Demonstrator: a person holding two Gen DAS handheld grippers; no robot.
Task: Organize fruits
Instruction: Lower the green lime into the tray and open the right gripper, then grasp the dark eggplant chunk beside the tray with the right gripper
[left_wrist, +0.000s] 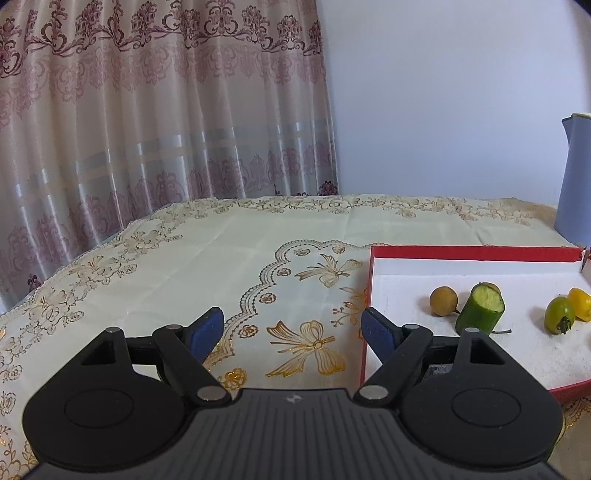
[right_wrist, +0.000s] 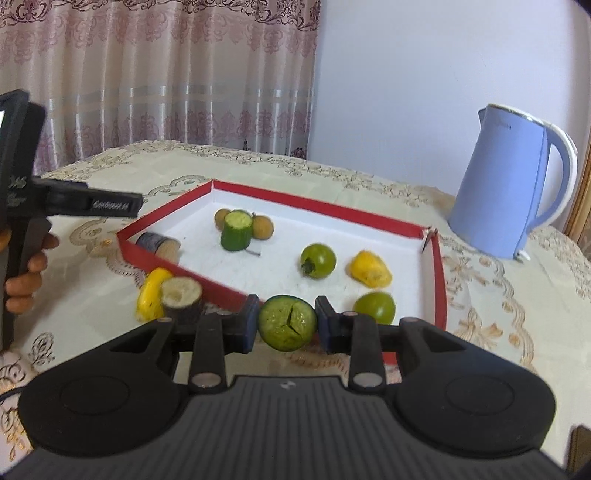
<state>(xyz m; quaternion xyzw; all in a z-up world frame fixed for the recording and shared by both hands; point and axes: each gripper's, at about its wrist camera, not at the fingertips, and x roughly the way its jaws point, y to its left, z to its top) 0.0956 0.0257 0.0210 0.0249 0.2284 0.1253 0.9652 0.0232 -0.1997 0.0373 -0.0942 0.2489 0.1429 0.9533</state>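
A: What has the right gripper (right_wrist: 287, 325) got?

B: A round green fruit (right_wrist: 287, 323) with a cracked face, pinched between its two blue pads, held just above the near edge of the red tray (right_wrist: 440, 288).

A: And the left gripper (left_wrist: 292, 328)?

B: Its jaws are spread wide with nothing between them, over the tablecloth (left_wrist: 229, 258) beside the tray's left wall (left_wrist: 364, 354).

A: What lies in the tray?

B: On the white floor: a cut cucumber piece (right_wrist: 236, 235) standing on end towards the far left corner, two small brown fruits (right_wrist: 263, 224) touching it from behind, a green tomato (right_wrist: 317, 260) in the middle, a yellow piece (right_wrist: 370, 274) to its right, another green fruit (right_wrist: 373, 307) near the front edge. A brown-ended cylinder (right_wrist: 159, 244) lies against the left wall.

A: Anything outside it?

B: A yellow piece (right_wrist: 151, 293) and a dark stump (right_wrist: 182, 300) touch each other on the cloth just outside the tray's near left wall. A blue kettle (right_wrist: 506, 184) stands at the table's far right corner.
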